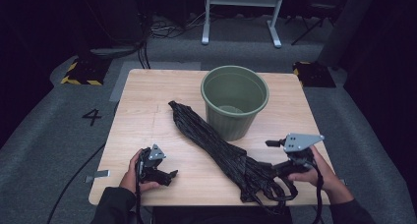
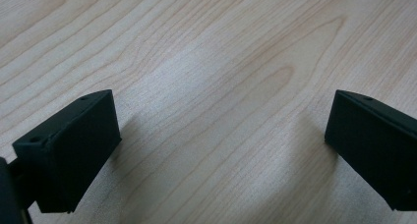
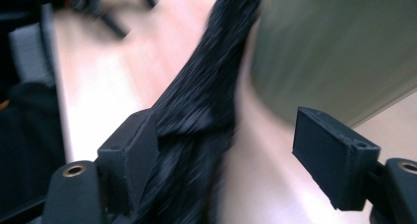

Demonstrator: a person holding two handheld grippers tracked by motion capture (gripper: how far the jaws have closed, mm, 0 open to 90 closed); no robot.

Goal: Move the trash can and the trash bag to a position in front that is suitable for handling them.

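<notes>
Black bin bag [image 1: 216,145] lies bunched across the bench [image 1: 142,121] beside the green bin [image 1: 235,101]; right gripper [image 3: 226,150] gapes over its near end, left gripper [image 2: 221,140] wide, empty — pinch one layer only.

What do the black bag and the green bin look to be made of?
Long crumpled black bag: thin plastic film, probably, going by its fine glossy creases. Round green ribbed bin: likely moulded plastic, matte, with vertical ribs. Table: light wood-grain top, possibly laminate.
</notes>
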